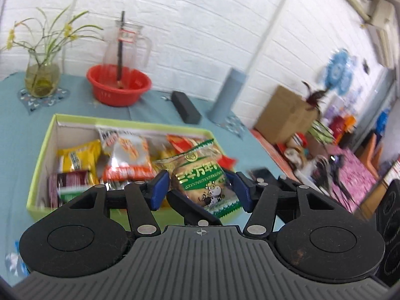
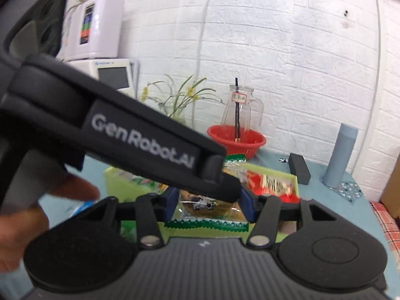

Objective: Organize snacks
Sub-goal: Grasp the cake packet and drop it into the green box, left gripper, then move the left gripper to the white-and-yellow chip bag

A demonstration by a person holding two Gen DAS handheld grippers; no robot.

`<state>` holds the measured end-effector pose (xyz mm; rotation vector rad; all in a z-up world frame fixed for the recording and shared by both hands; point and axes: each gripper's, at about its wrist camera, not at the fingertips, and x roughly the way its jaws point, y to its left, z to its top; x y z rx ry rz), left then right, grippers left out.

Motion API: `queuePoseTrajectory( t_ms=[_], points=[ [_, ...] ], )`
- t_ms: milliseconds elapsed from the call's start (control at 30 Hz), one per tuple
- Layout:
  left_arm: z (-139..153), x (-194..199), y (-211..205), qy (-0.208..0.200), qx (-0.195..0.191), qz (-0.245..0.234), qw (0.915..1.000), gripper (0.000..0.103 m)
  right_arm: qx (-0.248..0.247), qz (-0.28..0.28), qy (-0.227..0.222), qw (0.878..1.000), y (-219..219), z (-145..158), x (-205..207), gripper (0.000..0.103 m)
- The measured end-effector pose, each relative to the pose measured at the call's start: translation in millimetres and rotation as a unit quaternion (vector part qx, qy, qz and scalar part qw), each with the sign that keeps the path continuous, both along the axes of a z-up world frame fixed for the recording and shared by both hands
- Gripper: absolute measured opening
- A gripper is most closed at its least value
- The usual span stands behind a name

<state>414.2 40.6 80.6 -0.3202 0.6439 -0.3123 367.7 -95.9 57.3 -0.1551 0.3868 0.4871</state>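
Clearly both grippers grip one green snack packet (image 1: 207,187), raised just above the green box (image 1: 40,150) of snacks. Left gripper (image 1: 200,190) tilts down, jaws pinching the packet's sides. Right gripper (image 2: 210,206) likewise clamps it, left gripper's body crossing its view.

A lived-in room of a home is suggested. A table under a teal cloth (image 1: 15,130) is set against a white brick-patterned wall (image 1: 200,12). On the cloth, a glass vase of yellow flowers (image 1: 42,75), a red plastic basin (image 1: 119,85) and a glass jug (image 1: 127,47) are ranged along the wall side. Beyond the table's right edge, a cardboard box (image 1: 285,115) and colourful clutter are seen. A white wall appliance (image 2: 93,25) is mounted left of the table.
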Motion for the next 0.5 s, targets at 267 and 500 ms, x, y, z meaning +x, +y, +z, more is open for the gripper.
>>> queuePoseTrajectory(
  t_ms=[267, 500],
  points=[
    [-11.2, 39.9, 12.4, 0.005, -0.028, -0.008, 0.9996, 0.049, 0.027, 0.021, 0.054, 0.998, 1.1, -20.3, 60.9, 0.067],
    [39.1, -19.6, 20.2, -0.099, -0.015, 0.012, 0.9949, 0.073, 0.036, 0.015, -0.022, 0.999, -15.3, 20.9, 28.6, 0.093]
  ],
)
